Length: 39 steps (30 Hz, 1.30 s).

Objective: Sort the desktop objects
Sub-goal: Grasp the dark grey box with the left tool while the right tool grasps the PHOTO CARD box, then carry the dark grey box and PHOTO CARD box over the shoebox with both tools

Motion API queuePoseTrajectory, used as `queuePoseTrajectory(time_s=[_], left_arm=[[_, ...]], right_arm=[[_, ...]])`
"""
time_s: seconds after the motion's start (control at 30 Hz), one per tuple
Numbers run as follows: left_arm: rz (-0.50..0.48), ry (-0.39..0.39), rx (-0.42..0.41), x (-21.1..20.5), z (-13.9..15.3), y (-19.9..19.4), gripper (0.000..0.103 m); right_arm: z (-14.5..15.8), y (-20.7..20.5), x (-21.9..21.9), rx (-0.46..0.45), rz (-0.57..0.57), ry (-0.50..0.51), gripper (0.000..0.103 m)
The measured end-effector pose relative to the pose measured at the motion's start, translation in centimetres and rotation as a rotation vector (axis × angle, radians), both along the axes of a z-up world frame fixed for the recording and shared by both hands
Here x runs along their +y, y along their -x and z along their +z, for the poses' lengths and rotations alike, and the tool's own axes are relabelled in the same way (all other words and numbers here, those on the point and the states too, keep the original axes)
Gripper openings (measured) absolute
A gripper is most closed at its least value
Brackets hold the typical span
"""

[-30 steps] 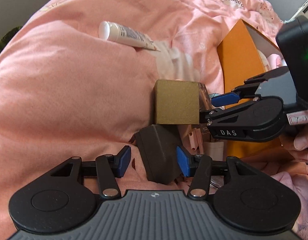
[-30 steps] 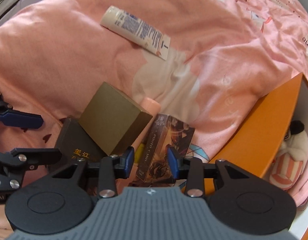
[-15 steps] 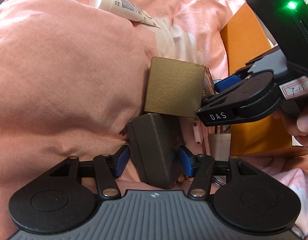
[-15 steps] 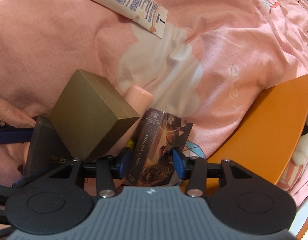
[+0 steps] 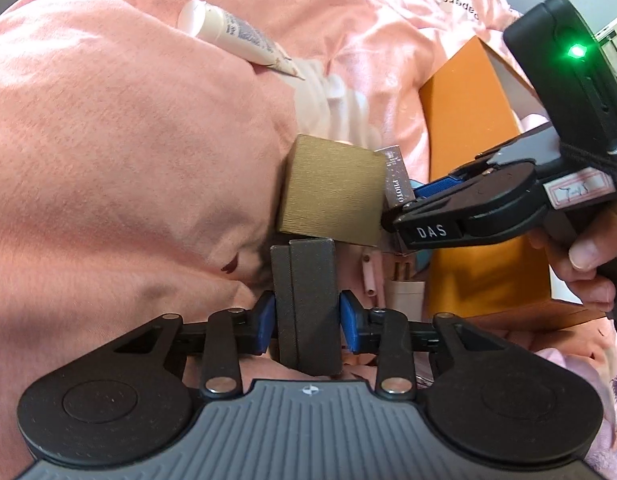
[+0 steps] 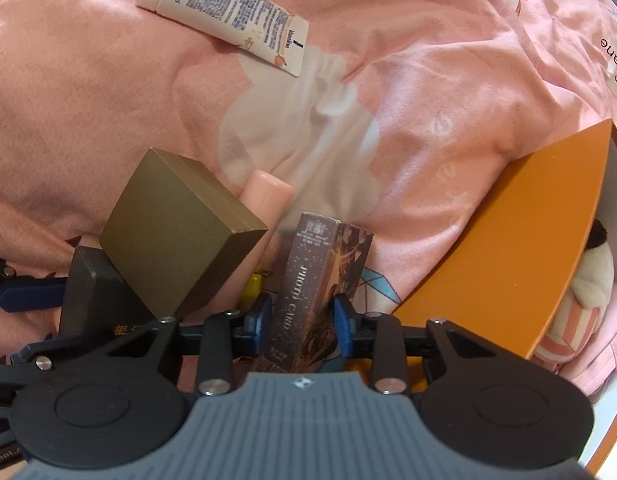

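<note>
Nearest the left wrist camera, a dark grey box (image 5: 306, 304) is clamped between the blue pads of the left hand-held gripper (image 5: 306, 320), whose jaws have just been closing onto its two narrow sides; its long axis is seen running away from the camera, along the fingers. Likewise, a photo card box (image 6: 308, 300) is pinched by the right hand-held gripper (image 6: 302, 318), also just closed, with the box's length lying along the fingers. Both boxes rest on the pink bed cover (image 6: 108, 120), so each is already in its own hand's grip. A gold box (image 5: 332, 192) is leaned on the dark one, apparently touching it, and may be tipped by a lift. Beyond lie a pink stick (image 6: 266, 196), the orange box (image 6: 508, 240) to the right, and farthest, a cream tube (image 6: 224, 16).
</note>
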State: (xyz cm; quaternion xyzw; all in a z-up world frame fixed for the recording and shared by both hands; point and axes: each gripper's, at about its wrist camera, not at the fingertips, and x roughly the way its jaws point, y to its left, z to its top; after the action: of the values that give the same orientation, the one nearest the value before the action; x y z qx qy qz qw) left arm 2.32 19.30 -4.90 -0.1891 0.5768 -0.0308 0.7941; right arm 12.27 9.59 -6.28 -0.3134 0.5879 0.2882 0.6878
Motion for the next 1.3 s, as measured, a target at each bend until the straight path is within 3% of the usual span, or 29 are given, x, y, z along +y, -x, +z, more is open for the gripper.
queuePoseTrajectory(time_s=[0.2,0.43,0.6,0.87,1.17,1.3], left_arm=[[0.015,-0.012,-0.01,-0.4,0.6,0.8,0.038],[0.032,-0.035,-0.06,-0.1,3.2,1.7,0.037],[0.04,-0.045,-0.111,0.2,5.5,2.1,0.037],[0.058,-0.03,-0.24,-0.2,10.4,1.1,0.037],[-0.08,-0.008,-0.38,-6.0,15.4,-2.6,0.037],[-0.172,-0.017,-0.382,-10.1,15.5,-4.8,0.037]], right_arm=[[-0.2,0.1,0.2,-0.008,-0.017,-0.01,0.032],[4.5,0.6,-2.3,-0.055,-0.054,-0.171,0.025],[7.9,0.2,-3.8,-0.031,-0.109,-0.304,0.025],[11.0,0.3,-6.7,-0.014,-0.158,-0.498,0.024],[17.4,1.8,-14.2,-0.159,-0.257,-0.684,0.024],[17.3,1.7,-18.6,-0.202,-0.373,-0.706,0.024]])
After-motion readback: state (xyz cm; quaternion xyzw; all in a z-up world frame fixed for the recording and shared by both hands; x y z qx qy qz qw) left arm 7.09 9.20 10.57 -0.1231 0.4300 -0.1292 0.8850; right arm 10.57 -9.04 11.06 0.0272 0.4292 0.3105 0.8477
